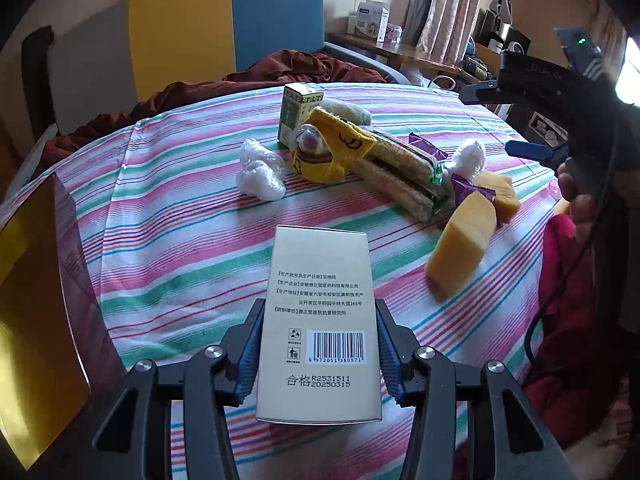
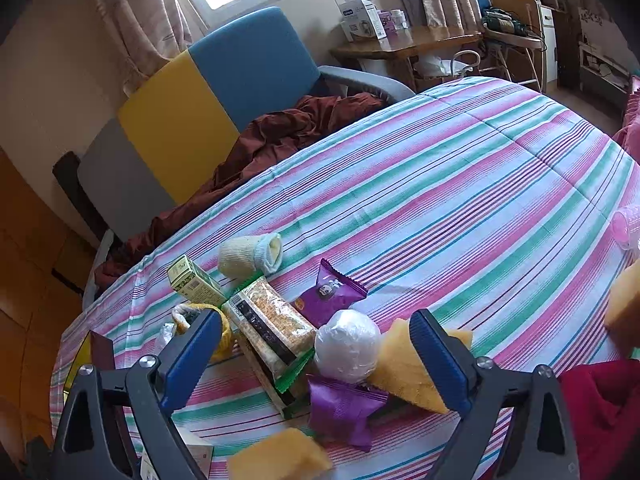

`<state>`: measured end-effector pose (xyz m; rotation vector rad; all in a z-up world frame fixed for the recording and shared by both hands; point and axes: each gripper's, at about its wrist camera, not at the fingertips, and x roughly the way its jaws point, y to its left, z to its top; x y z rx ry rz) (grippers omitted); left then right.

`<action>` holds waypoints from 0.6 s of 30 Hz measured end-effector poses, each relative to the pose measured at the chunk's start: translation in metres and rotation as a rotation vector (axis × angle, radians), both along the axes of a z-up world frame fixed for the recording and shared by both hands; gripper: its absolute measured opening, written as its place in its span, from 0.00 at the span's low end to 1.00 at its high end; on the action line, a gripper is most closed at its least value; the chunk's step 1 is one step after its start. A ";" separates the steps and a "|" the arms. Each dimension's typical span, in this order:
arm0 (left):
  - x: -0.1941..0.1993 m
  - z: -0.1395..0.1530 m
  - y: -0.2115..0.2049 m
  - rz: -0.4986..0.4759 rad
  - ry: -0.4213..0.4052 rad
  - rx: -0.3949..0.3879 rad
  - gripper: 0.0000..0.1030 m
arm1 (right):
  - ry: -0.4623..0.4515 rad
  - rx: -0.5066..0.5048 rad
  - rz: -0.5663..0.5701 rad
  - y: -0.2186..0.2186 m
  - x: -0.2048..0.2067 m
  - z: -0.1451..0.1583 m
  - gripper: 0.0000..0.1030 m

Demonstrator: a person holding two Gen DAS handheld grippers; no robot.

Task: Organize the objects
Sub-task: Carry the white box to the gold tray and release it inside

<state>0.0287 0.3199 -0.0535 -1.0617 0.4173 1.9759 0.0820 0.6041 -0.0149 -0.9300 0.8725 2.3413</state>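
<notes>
We have the left hand-held gripper (image 1: 318,356) clamped on a tall silver cardboard box with a barcode (image 1: 320,320), held above the near edge of the striped bed cover (image 2: 460,184). Our right hand-held gripper (image 2: 316,356) hangs spread wide and grips nothing, over the pile: a white plastic-wrapped ball (image 2: 347,346), a purple snack packet (image 2: 344,408), an orange sponge block (image 2: 404,376) and a clear-wrapped grain bar (image 2: 276,326).

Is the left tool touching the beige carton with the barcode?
Touching. The left wrist view shows the left tool with a blue pad pressed flush against each long side of the beige carton, no gap on either side.
</notes>
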 end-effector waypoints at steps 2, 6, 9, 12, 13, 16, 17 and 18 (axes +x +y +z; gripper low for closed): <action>0.005 0.000 -0.007 0.002 0.010 0.008 0.49 | -0.002 0.001 0.003 0.000 0.000 0.000 0.93; 0.010 0.001 -0.021 0.018 0.001 0.031 0.49 | 0.020 -0.020 -0.012 0.003 0.004 0.001 0.87; 0.014 0.000 -0.024 0.009 0.017 0.027 0.49 | 0.023 -0.066 -0.038 0.009 0.009 -0.003 0.84; 0.012 0.001 -0.028 0.021 0.003 0.038 0.49 | 0.000 -0.060 -0.044 0.007 0.008 -0.004 0.81; 0.012 0.001 -0.030 0.025 -0.002 0.042 0.49 | -0.005 -0.051 -0.044 0.006 0.007 -0.004 0.78; 0.013 0.001 -0.037 0.032 -0.013 0.053 0.49 | -0.030 -0.035 -0.048 0.005 0.005 -0.005 0.73; 0.014 0.001 -0.039 0.033 -0.011 0.054 0.49 | -0.039 -0.032 -0.051 0.005 0.005 -0.006 0.69; 0.015 0.001 -0.041 0.035 -0.006 0.054 0.49 | -0.047 -0.026 -0.050 0.005 0.004 -0.006 0.67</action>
